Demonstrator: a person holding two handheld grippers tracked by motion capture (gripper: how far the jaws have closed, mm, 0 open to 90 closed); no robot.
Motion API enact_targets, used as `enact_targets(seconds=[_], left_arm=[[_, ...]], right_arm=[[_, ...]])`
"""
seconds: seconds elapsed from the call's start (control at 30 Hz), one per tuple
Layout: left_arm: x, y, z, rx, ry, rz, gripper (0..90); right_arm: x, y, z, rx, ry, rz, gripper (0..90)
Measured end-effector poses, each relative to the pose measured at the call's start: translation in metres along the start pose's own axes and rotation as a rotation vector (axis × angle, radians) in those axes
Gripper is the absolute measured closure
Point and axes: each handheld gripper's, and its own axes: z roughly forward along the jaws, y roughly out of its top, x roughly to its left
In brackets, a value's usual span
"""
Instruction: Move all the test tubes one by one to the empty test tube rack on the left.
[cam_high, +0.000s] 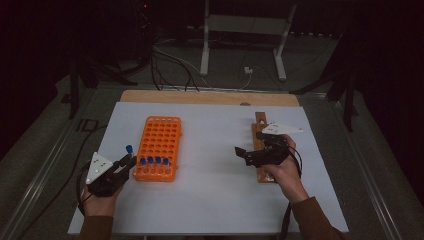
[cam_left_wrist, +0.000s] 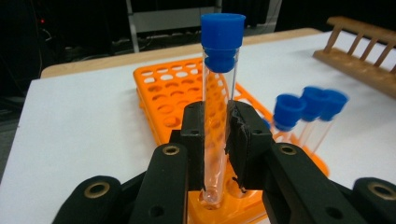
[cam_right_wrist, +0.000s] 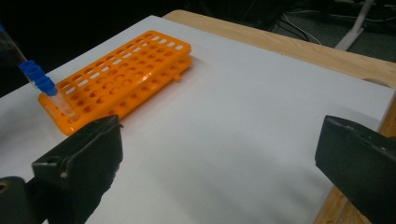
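A clear tube (cam_left_wrist: 217, 116) with a blue cap (cam_left_wrist: 222, 35) stood upright between the pads of the left gripper (cam_left_wrist: 217, 140), which was clamped on the glass at about mid-height; the tube's rounded bottom sat at a hole in the near-left corner of the orange rack (cam_left_wrist: 163, 100), though how deep it had entered could not be told. In the high view the same cap (cam_high: 129, 148) showed just off the rack's left edge (cam_high: 150, 125), above the left gripper (cam_high: 122, 165). Four further blue-capped tubes (cam_high: 154, 160) stood in the rack's near row, immediately beside the held one; three of them (cam_left_wrist: 306, 105) appeared blurred in the left gripper view, and they appeared at the rack's near corner (cam_right_wrist: 39, 79) in the right gripper view. The remaining holes of the rack that could be seen were unfilled. The rack lay on the left half of the white sheet (cam_high: 215, 190), its long side running from the near edge toward the far edge. The right gripper (cam_high: 245, 152) was held over the sheet's right side, its jaws spread wide with nothing between them, as the right gripper view confirmed. Beneath the right hand (cam_high: 282, 172) a wooden rack (cam_high: 260, 120) lay along the sheet's right edge. The sheet covered a wooden board (cam_high: 210, 96), exposed along the far edge.
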Motion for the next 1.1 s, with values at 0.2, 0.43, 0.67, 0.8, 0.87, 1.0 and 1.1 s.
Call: enact_targets(seconds=[0.2,0.43,0.67,0.8,0.87,1.0,1.1], left_arm=[[-0.001,-0.009,0.007,0.061,-0.004,0.011,76.9],[-0.001,-0.017,0.013,0.164,0.013,0.039,77.4],[-0.005,-0.021,0.018,0.230,0.025,0.069,77.8],[-0.004,-0.020,0.018,0.234,0.020,0.063,77.7],[-0.003,-0.020,0.019,0.229,0.008,0.044,76.6],[-0.001,-0.020,0.017,0.215,-0.005,0.016,65.6],[0.001,-0.018,0.014,0.196,0.000,-0.009,55.7]], right_arm=[[-0.002,-0.002,-0.002,-0.001,-0.004,0.005,1.4],[-0.003,-0.004,-0.005,-0.003,0.000,0.011,1.4],[-0.005,-0.007,-0.005,-0.003,-0.001,0.016,1.4],[-0.005,-0.008,-0.005,-0.002,-0.001,0.017,1.4],[-0.005,-0.009,-0.004,-0.001,0.000,0.017,1.5],[-0.005,-0.010,-0.004,-0.001,0.001,0.017,1.5],[-0.006,-0.011,-0.005,-0.004,-0.001,0.014,1.5]])
